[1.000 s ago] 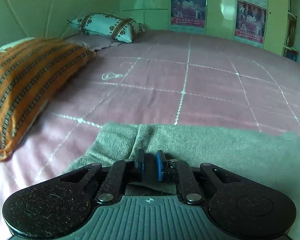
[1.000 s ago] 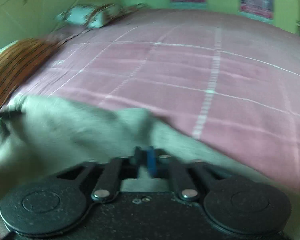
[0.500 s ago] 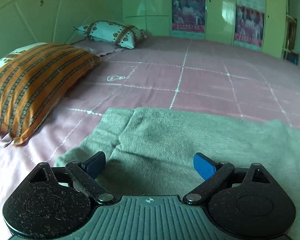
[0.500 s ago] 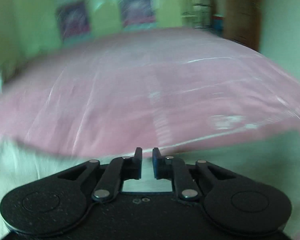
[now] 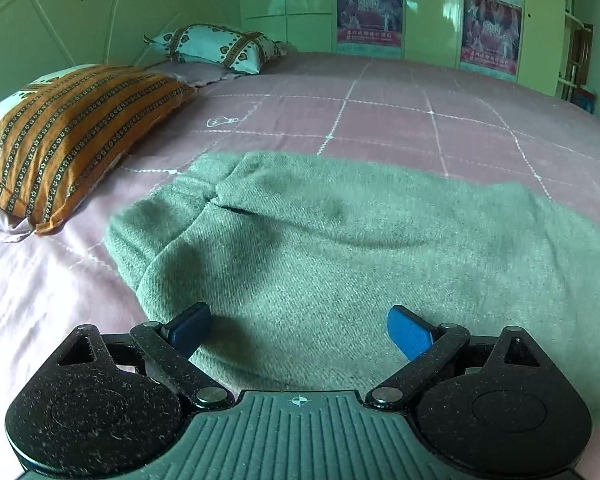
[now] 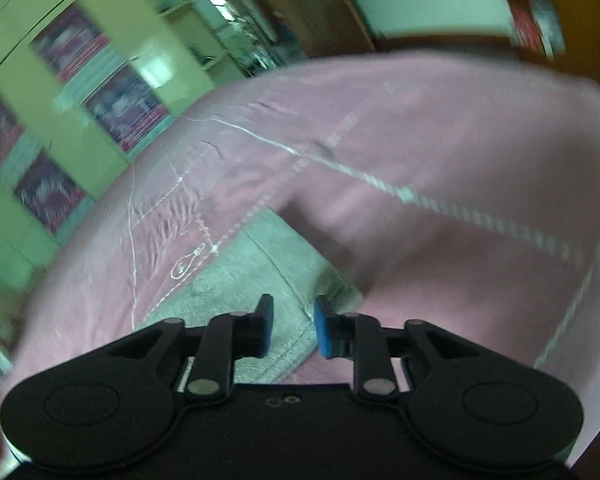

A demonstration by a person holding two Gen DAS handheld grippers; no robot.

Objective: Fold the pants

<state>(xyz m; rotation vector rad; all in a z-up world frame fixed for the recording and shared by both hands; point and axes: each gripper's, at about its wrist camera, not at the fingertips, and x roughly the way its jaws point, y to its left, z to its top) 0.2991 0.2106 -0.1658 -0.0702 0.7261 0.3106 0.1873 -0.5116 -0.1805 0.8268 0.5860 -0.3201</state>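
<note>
Bed: pink checked bedspread [image 5: 380, 120], striped pillow [image 5: 72, 136] at its left, green cupboards behind.
Pants: grey-green pants [image 5: 340, 240] lie folded across the near part of the bedspread.
Left gripper [image 5: 298, 330]: fingers spread wide above the cloth, holding nothing.
Right gripper [image 6: 293, 330]: jaws have just been opening, a narrow gap, over a hem; nothing pinched.
Risk: a one-layer pinch would drag the fold apart (likely, I judge).
Unclear: right view blurred; pants cut off at the frame edges.
</note>
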